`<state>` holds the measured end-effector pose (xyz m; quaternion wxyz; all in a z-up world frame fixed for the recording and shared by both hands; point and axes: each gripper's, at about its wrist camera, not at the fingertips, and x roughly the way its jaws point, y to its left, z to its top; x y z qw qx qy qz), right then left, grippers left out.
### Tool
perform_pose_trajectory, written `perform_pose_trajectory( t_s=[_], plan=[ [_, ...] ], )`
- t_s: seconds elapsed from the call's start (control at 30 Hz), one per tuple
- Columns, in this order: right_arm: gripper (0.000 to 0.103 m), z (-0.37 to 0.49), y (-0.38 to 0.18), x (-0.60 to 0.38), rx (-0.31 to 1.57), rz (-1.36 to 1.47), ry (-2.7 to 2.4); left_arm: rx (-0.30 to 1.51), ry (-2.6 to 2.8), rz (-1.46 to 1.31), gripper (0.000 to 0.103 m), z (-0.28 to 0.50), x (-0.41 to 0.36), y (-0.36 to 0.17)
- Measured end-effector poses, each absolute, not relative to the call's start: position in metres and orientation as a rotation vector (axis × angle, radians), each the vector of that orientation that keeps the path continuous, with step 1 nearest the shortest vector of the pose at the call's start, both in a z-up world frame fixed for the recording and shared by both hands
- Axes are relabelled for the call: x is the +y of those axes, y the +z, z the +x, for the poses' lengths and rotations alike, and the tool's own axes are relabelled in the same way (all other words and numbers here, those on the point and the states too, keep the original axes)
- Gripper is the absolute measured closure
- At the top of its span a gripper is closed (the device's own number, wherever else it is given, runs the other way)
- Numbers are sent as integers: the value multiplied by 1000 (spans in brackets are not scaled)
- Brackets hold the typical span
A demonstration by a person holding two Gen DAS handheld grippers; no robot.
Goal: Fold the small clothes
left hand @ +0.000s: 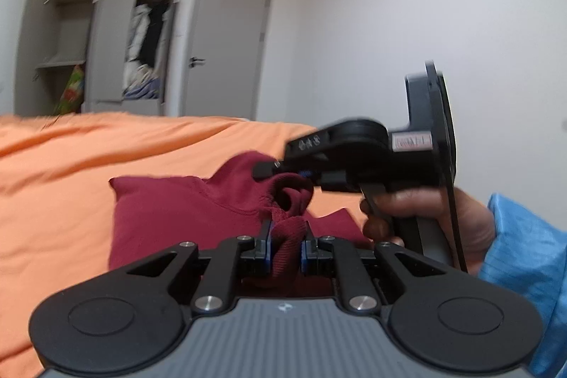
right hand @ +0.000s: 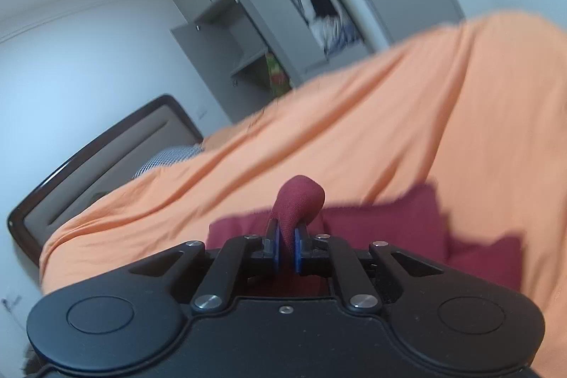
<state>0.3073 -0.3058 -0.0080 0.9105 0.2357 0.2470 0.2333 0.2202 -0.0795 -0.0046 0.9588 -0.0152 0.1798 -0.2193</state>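
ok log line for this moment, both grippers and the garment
left gripper: shut on maroon garment | right gripper: shut on maroon garment | garment: partly lifted off orange bedsheet | fold: unfinished

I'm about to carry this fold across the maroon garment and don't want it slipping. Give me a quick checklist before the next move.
1. Left gripper shut on the maroon garment: ok.
2. Right gripper shut on the garment: ok, a fold pokes past its pads.
3. Rest of garment lying on the orange bedsheet: ok.
4. Garment lying smooth: not ok, bunched between the grippers.
5. Grippers clear of each other: ok, close but apart.
6. Which edges are held: cannot tell.
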Motion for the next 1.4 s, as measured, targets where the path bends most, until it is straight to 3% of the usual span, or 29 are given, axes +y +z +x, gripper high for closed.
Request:
perform_pose_trajectory(
  t_s=[0.23, 0.4, 0.67, 0.77, 0.8, 0.83, 0.9, 1.0, 1.1, 1.23, 1.4],
  plan=[
    [95, 283, 5, -353, 443, 429, 378, 388, -577, 24, 89, 233, -128, -9],
    [95, 270, -27, -369, 499, 408, 294, 502, -621, 38, 89, 246, -146, -35],
    [95, 249, -56, -371, 506, 501, 242, 535, -652, 85, 88, 248, -145, -52],
    [93, 253, -60, -367, 527, 493, 223, 559, -662, 49, 79, 259, -137, -53],
    [89, 252, -63, -366, 533, 487, 213, 567, -674, 27, 65, 262, -133, -53],
    [85, 251, -64, -366, 534, 481, 203, 571, -686, 4, 41, 263, -130, -52],
    [78, 251, -61, -361, 533, 466, 186, 559, -682, -37, 22, 264, -121, -48],
    [64, 247, -57, -360, 521, 426, 154, 545, -672, -62, 17, 263, -109, -41],
    [33, 240, -55, -354, 504, 375, 110, 526, -582, -95, 2, 269, -94, -34],
    [5, 230, -51, -342, 457, 294, 58, 530, -421, -155, 1, 281, -74, -29],
    [1, 212, -49, -323, 418, 258, 50, 590, -196, -219, 1, 297, -43, -37]
  ],
)
